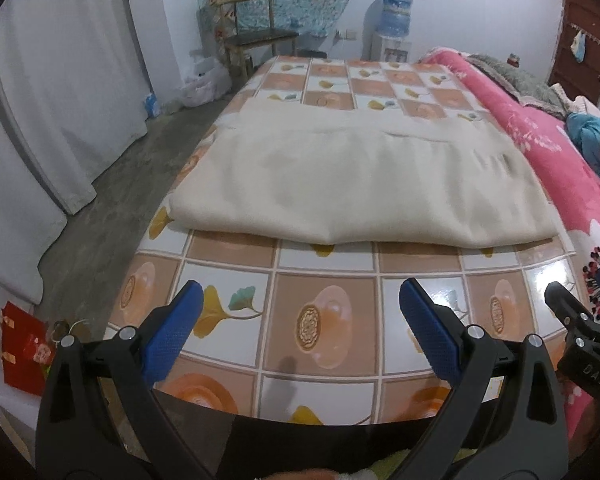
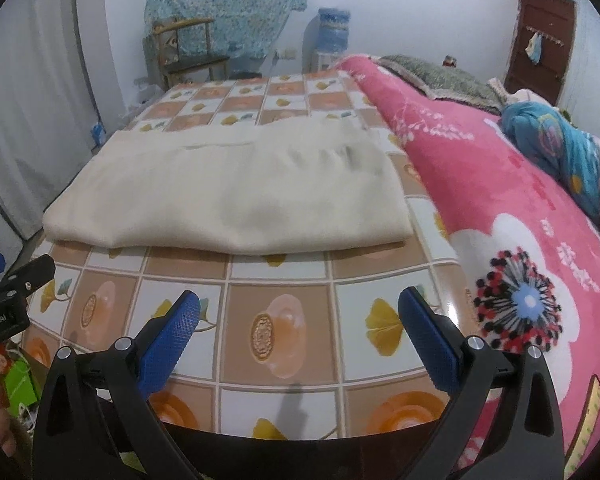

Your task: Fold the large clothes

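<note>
Hovering over the tiled-pattern table: left claw and right claw, both spread wide, gripping nothing. Left of the table, white curtain and concrete floor. Folded cream cloth lies mid-table. Right of it, pink floral blanket.

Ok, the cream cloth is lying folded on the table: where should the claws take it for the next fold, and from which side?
Judging from its pose, take the cream cloth at its two near corners, left claw on the left one, right claw on the right. Come in low from the near table edge: the thick folded edge faces the open claws and overhangs nothing.
</note>
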Demonstrator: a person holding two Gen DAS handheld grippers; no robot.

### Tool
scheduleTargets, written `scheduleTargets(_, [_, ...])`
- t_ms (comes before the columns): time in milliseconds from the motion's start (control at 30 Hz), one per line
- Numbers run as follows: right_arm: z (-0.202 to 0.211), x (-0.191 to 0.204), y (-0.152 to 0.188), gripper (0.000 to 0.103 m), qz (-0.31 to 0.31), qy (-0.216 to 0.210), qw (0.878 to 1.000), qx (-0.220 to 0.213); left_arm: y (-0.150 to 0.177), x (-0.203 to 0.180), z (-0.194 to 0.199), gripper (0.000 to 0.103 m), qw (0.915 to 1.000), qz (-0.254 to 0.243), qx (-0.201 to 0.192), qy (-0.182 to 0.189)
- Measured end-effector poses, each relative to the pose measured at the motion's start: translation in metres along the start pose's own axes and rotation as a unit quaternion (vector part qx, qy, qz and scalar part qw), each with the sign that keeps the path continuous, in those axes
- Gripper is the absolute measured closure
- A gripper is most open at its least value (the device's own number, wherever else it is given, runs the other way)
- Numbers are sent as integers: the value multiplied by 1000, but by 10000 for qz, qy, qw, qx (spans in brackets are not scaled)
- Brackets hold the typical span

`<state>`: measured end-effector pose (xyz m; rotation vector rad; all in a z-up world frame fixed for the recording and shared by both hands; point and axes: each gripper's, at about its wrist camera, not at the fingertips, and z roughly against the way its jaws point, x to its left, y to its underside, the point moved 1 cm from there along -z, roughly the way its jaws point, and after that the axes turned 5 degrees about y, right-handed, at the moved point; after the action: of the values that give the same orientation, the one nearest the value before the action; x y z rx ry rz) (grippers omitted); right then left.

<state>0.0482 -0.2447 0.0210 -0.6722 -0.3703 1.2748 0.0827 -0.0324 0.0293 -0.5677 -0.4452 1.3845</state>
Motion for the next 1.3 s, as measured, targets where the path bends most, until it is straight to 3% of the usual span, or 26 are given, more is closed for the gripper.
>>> scheduleTargets(300, [-10, 8, -4, 6, -97, -128, 9995, 283, -2, -3, -13, 8, 9997, -178, 171, -20])
scheduleTargets(1300, [-7, 10, -4, 6, 1, -29, 9994, 352, -7, -10, -12, 8, 9993, -338, 146, 78])
